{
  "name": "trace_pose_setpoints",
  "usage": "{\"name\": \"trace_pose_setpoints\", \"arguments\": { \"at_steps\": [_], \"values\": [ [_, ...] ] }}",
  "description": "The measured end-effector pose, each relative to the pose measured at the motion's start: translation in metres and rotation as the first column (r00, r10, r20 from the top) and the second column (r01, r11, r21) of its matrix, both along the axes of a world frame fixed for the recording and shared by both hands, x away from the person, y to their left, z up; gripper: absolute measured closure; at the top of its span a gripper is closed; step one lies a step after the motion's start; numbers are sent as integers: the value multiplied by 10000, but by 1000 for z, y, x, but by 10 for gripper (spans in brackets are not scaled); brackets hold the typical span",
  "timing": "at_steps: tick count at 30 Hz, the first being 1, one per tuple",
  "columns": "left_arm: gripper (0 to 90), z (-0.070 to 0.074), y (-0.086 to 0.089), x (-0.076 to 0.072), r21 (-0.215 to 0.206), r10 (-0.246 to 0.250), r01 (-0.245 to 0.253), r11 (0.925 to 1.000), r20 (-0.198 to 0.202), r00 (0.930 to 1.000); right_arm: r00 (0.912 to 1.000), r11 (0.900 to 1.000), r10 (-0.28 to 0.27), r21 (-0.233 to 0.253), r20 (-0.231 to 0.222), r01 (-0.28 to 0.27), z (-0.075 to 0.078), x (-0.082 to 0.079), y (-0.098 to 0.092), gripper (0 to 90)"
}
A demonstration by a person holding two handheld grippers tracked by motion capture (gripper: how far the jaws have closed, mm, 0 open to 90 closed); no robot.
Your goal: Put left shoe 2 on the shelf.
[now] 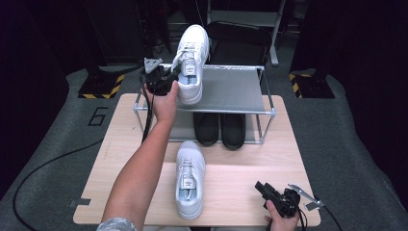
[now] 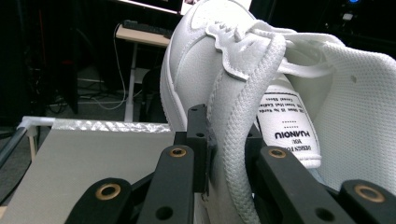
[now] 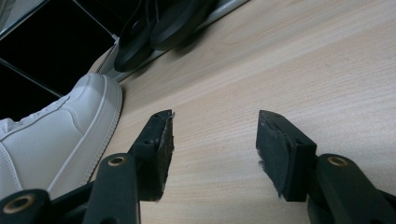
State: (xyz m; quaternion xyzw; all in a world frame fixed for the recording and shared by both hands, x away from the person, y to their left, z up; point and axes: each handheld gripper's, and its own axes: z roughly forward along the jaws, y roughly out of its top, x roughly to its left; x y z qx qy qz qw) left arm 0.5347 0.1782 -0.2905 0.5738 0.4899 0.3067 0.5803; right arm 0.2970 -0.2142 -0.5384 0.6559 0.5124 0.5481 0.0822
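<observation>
A white sneaker (image 1: 192,62) is held up over the left part of the top shelf of a small metal shoe rack (image 1: 240,89), toe pointing away. My left gripper (image 1: 163,79) is shut on the padded collar edge (image 2: 229,154) of this sneaker. A second white sneaker (image 1: 189,179) lies on the wooden table (image 1: 240,187) in front of the rack, and its side (image 3: 56,135) lies to the left in the right gripper view. My right gripper (image 1: 269,192) rests open and empty low over the table near the front right edge, its fingers (image 3: 159,149) apart.
A pair of black shoes (image 1: 220,129) stands on the rack's lower shelf, also seen as black shoes (image 3: 159,28) beyond the right gripper. A black chair (image 1: 238,41) stands behind the rack. Grey floor surrounds the table, with yellow-black marked blocks (image 1: 101,86) at the back.
</observation>
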Motion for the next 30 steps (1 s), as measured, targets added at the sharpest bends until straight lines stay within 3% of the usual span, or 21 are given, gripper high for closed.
{"name": "trace_pose_setpoints", "arguments": {
  "at_steps": [9,30],
  "values": [
    [806,-10,-11,12,96,18,-13,10000,-545,9985,10000,9999,33,-149,-26,-33,-1,0,0,462],
    [802,-20,-18,22,108,157,-147,9998,-989,9950,10000,9998,44,-205,-9,-45,-3,0,-2,461]
  ]
}}
